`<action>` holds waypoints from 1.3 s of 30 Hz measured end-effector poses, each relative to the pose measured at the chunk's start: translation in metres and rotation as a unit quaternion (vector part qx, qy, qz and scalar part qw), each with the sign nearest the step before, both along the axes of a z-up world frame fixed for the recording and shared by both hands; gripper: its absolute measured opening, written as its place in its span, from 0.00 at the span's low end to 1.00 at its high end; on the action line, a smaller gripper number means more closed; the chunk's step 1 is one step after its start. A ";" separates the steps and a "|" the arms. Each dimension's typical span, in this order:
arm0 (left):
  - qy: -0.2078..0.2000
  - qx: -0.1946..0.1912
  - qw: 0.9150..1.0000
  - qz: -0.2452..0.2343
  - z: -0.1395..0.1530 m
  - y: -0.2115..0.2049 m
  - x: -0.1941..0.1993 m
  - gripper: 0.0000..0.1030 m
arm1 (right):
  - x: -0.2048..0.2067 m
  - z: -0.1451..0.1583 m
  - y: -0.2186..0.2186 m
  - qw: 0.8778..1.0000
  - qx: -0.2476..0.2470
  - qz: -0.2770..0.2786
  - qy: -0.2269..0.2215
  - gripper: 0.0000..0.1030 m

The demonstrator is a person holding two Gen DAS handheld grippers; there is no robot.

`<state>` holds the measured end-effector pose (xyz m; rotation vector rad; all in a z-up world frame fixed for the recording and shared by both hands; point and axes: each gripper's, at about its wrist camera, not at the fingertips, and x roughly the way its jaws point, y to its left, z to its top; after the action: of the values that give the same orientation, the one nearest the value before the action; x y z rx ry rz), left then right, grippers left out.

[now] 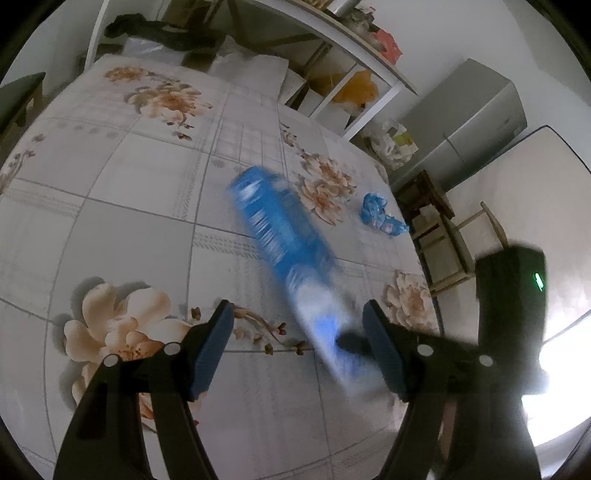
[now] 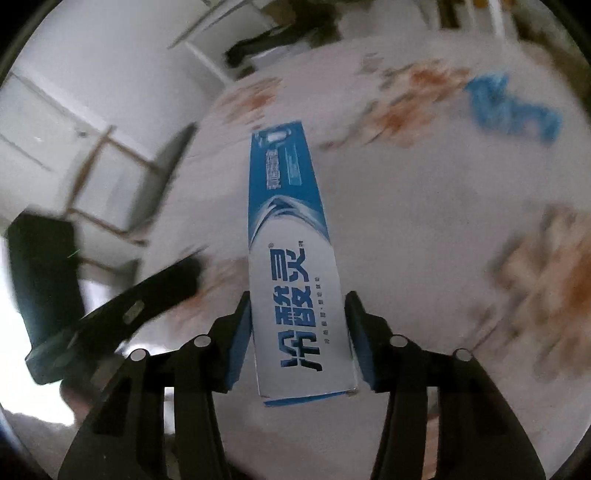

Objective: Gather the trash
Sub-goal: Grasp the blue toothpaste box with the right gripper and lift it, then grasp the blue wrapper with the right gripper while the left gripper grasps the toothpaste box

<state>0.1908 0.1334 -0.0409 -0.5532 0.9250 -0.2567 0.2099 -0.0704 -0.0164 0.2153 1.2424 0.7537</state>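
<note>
Right gripper [image 2: 297, 332]: clamped on the near, white end of the toothpaste box [image 2: 295, 258]; both blue pads lay flat against its long sides.
Toothpaste box: long blue-and-white carton, pointing away from the right wrist camera, sharp in that view while the table behind it smeared. In the left wrist view it showed as a blurred blue-white streak [image 1: 291, 258], running from mid-table toward that gripper's right finger.
Left gripper [image 1: 297, 347]: jaws spread wide, nothing pressed between them; the box's blurred near end overlapped the inner side of the right finger, contact not readable.
Blue wrapper [image 1: 382, 216]: crumpled, lying on the cloth close to the table's right edge, apart from the box.
Table [image 1: 129, 177]: floral checked cloth, broad bare stretch to the left and toward the far end.
Right edge: curved, dropped to a wooden stool frame [image 1: 458, 251] and pale floor.
Far edge: white bags [image 1: 255, 66] and a dark cloth [image 1: 155, 29] crowded it, white shelving [image 1: 354, 77] just behind.
Grey cabinet [image 1: 476, 122]: beyond the right edge, well apart from the table.
Other gripper body [image 1: 509, 295]: dark, green light lit, off the right edge in the left wrist view.
</note>
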 end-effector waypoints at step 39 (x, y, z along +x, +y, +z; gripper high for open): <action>-0.013 0.146 0.989 -0.014 -0.014 -0.055 0.033 0.55 | 0.070 0.000 -0.102 0.982 -0.098 -0.148 -0.056 0.26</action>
<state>0.2237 0.0779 -0.0546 -0.2658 0.9264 -0.1485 0.2802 -0.1728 -0.0166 0.1883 1.1367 0.3785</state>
